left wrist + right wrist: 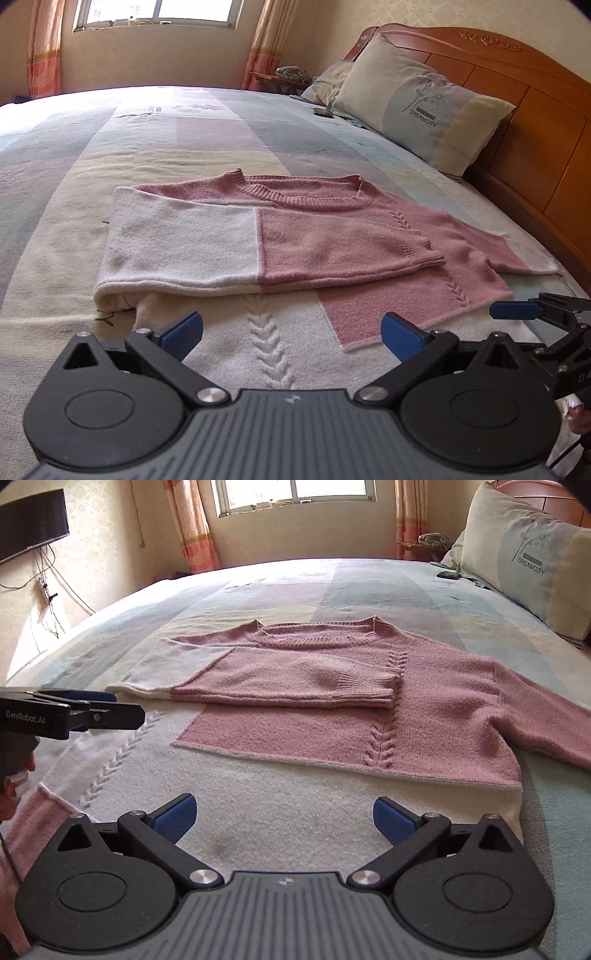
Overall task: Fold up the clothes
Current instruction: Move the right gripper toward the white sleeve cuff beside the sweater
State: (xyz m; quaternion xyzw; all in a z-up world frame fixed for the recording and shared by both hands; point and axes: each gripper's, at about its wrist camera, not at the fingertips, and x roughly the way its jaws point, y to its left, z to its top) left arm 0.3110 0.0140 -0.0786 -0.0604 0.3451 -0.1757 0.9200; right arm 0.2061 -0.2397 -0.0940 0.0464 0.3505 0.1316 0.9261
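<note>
A knitted sweater (369, 240), pink on top and white below, lies flat on the bed with its collar (317, 635) toward the window. One sleeve (295, 683) is folded across the chest, cuff (384, 690) near the cable pattern. The other sleeve (546, 720) stretches out to the right. My left gripper (293, 336) is open above the white lower part, nothing between its blue pads (188, 334). My right gripper (285, 818) is open too, over the white hem area beside it. Each gripper shows at the edge of the other's view: the right gripper (524, 314) and the left gripper (103, 705).
The bed has a pastel patchwork cover (184, 129). Pillows (424, 107) lean on the wooden headboard (535, 122) at the right, with a small dark object (448, 575) beside them. A window (291, 491) with curtains is at the far wall. A dark screen (33, 520) hangs on the left wall.
</note>
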